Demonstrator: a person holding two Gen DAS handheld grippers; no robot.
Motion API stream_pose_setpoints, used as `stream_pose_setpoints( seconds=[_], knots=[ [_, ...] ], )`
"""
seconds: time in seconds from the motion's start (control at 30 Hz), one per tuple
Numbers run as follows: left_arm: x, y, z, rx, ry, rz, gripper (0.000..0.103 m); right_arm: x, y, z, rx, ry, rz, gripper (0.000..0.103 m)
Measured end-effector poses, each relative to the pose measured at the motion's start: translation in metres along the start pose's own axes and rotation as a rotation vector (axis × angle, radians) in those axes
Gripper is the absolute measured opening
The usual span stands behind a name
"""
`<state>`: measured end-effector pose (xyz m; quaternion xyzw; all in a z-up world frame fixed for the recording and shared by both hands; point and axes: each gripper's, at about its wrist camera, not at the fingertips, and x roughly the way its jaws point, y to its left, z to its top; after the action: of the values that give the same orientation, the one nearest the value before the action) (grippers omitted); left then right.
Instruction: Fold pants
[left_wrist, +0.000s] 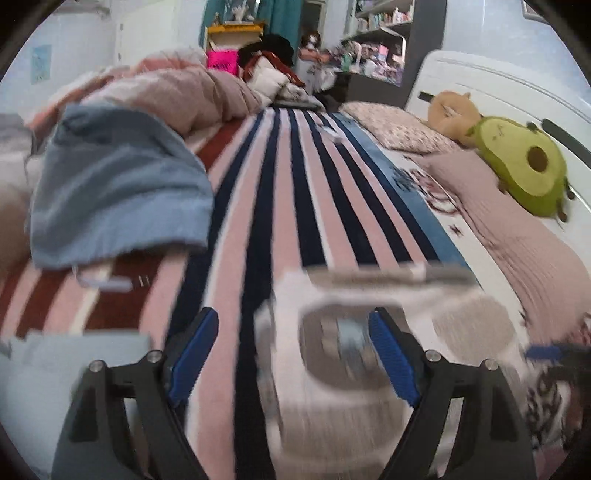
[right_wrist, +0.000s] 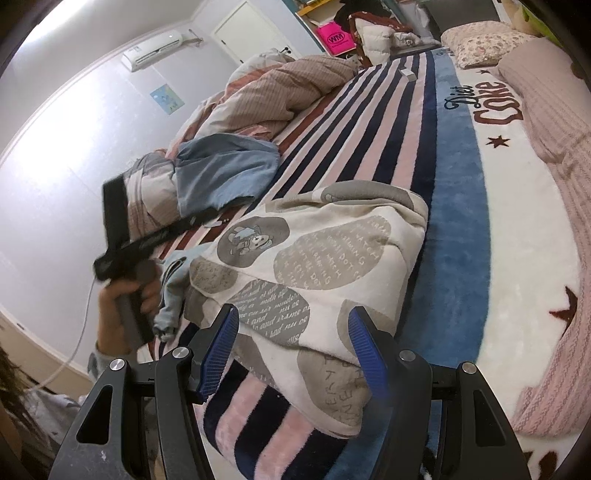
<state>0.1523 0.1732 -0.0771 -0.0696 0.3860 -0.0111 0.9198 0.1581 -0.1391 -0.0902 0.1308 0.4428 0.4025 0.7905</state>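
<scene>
The pants (right_wrist: 314, 258) are cream with grey patches and lie folded into a thick bundle on the striped blanket (right_wrist: 369, 122). My right gripper (right_wrist: 295, 325) is open, its blue pads standing either side of the bundle's near end without pressing it. In the left wrist view the pants (left_wrist: 362, 406) are blurred and lie under and between the fingers of my left gripper (left_wrist: 293, 317), which is wide open and holds nothing. In the right wrist view a hand (right_wrist: 125, 295) holds that gripper's blurred black body at the left of the pants.
A blue garment (left_wrist: 118, 184) lies crumpled to the left, with a pale blue cloth (right_wrist: 173, 284) beside the pants. A pink duvet (left_wrist: 177, 88) is heaped behind it. Pillows (left_wrist: 399, 129) and an avocado plush (left_wrist: 524, 166) line the right side.
</scene>
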Motion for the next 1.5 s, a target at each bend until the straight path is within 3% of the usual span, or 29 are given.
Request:
stream_pose_setpoints(
  seconds=[0.13, 0.23, 0.33, 0.4, 0.5, 0.6, 0.77, 0.87, 0.97, 1.07, 1.13, 1.37, 1.5],
  knots=[
    [-0.002, -0.005, -0.029, -0.02, 0.034, -0.041, 0.052, -0.002, 0.003, -0.001, -0.006, -0.007, -0.013, 0.059],
    [-0.009, -0.013, -0.039, -0.017, 0.025, -0.072, 0.042, -0.005, 0.002, -0.002, -0.004, -0.014, -0.024, 0.059],
    [-0.017, -0.028, -0.044, 0.066, 0.002, -0.002, 0.042, -0.006, 0.002, -0.002, 0.001, -0.021, -0.026, 0.059],
    [-0.017, -0.025, -0.045, 0.061, 0.002, 0.029, 0.042, -0.007, 0.002, -0.003, 0.002, -0.022, -0.021, 0.059],
    [-0.019, -0.02, -0.047, 0.033, 0.008, -0.034, 0.041, -0.006, 0.005, -0.003, -0.009, -0.02, -0.02, 0.059],
    [-0.017, -0.024, -0.05, 0.071, 0.019, -0.085, 0.028, -0.005, 0.003, -0.003, -0.003, -0.016, -0.011, 0.059],
    [-0.015, -0.023, -0.045, 0.064, 0.025, -0.058, 0.024, -0.004, 0.0, -0.004, 0.015, -0.01, -0.002, 0.059],
    [-0.007, -0.022, -0.043, 0.084, 0.056, 0.001, 0.024, -0.003, -0.001, -0.004, 0.019, -0.007, 0.002, 0.059],
    [-0.002, -0.018, -0.045, 0.081, 0.079, -0.045, 0.022, -0.003, 0.0, -0.004, 0.015, -0.003, 0.003, 0.059],
    [-0.004, -0.012, -0.046, 0.071, 0.071, -0.054, 0.008, -0.001, -0.001, -0.004, 0.021, 0.001, 0.007, 0.059],
    [-0.014, -0.013, -0.046, 0.072, 0.04, -0.062, 0.004, 0.0, -0.001, -0.004, 0.026, 0.003, 0.01, 0.059],
    [-0.059, -0.026, -0.044, 0.082, -0.016, -0.132, 0.004, -0.004, 0.002, -0.006, 0.022, -0.01, 0.003, 0.059],
    [-0.066, -0.023, -0.054, 0.08, -0.006, -0.091, 0.003, -0.006, 0.0, -0.007, 0.026, -0.015, 0.0, 0.059]
  ],
)
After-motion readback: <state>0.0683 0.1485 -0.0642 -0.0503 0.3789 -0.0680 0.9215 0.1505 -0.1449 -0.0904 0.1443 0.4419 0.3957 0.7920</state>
